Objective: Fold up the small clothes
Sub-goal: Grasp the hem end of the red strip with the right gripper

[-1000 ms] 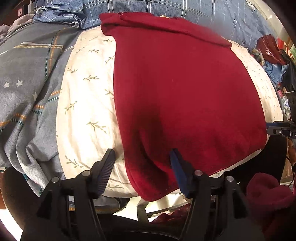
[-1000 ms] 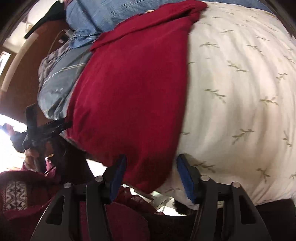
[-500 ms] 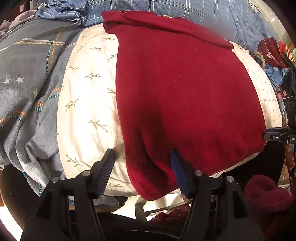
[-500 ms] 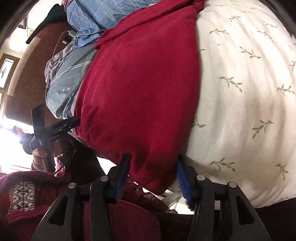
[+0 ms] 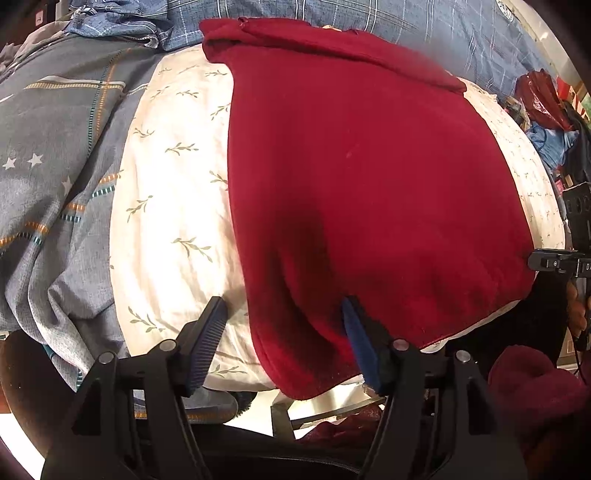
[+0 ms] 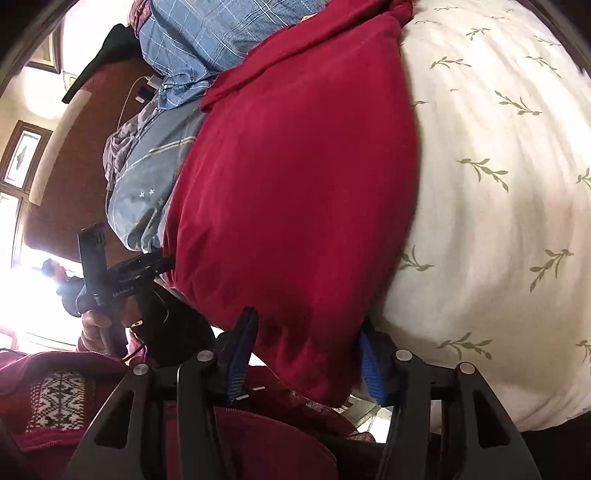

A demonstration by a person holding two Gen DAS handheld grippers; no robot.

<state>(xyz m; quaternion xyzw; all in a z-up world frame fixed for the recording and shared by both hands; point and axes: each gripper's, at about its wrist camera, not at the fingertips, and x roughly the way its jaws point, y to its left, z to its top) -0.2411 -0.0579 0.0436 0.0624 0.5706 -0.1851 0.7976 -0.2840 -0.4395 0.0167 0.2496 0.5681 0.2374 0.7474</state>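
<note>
Right at your fingertips is the red garment (image 5: 365, 192), a plain dark-red knit spread flat, its near hem hanging over the bed's front edge. It looks smooth through the middle, with a soft ridge puckering up near the hem between your left fingers. At the far end its top is rolled over into a thick band.

It lies on a cream sheet (image 5: 173, 206) printed with small green sprigs, and that sheet shows as a wide bare strip on the garment's left and a narrower one on its right in the left wrist view. In the right wrist view the open cream stretch runs broad off to the right of the cloth, so that side gives you room. Left of the sheet, a grey quilt (image 5: 51, 155) with stars and striped bands is bunched up, and beyond the garment's far band sits blue plaid bedding (image 5: 388, 22).

Your left gripper (image 5: 284, 343) straddles the garment's near left corner: the right finger is pushed into the red cloth, the left finger stands clear over the cream sheet, and the jaws are spreading, so nothing is pinched.

Your right gripper (image 6: 303, 358) brackets the near right corner, hem between the fingers, and its jaws are spreading too; the left pad stands just off the cloth, while the right one is half hidden behind the fold. No clamp there that you can see.
</note>
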